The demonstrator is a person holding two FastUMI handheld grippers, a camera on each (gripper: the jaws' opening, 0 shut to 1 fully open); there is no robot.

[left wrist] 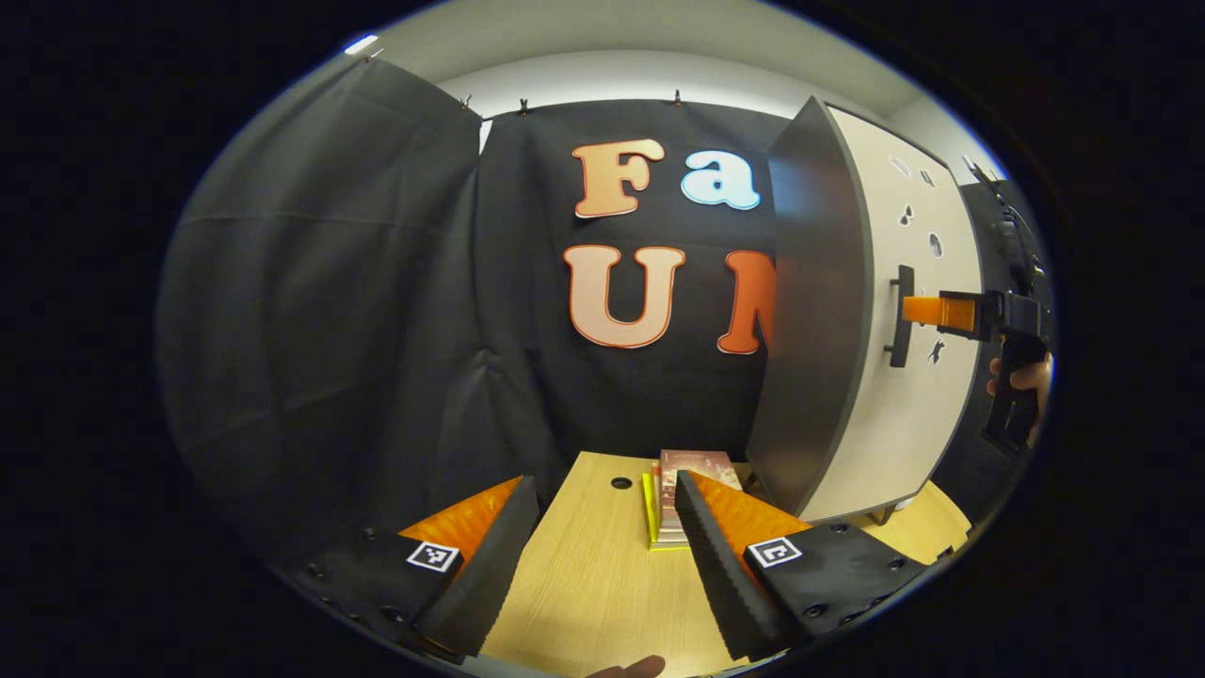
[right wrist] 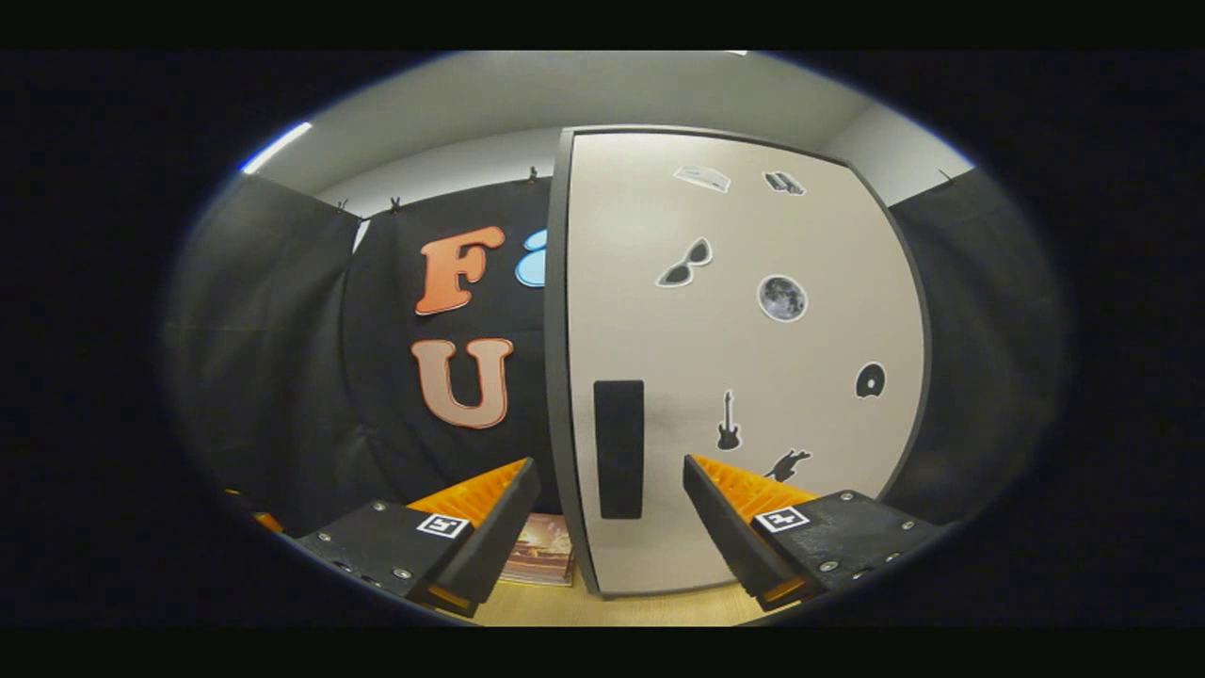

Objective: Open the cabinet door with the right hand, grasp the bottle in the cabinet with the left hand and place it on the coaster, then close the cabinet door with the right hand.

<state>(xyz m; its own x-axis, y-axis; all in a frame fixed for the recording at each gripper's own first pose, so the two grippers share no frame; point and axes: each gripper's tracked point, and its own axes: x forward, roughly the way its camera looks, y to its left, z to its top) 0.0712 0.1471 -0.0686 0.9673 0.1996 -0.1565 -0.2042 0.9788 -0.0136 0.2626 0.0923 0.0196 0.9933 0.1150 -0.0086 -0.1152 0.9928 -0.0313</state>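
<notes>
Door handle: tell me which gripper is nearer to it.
Right. The right gripper faces the door handle with its fingers open either side, and reaches it in the left gripper view. The left gripper hangs over the table, apart from the cabinet door.

Both views face the cabinet door (right wrist: pixel 734 377), the right gripper view nearer.

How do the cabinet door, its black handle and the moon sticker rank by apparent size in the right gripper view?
1. cabinet door
2. handle
3. moon sticker
All sit on one door, so nearness hardly matters.
</notes>
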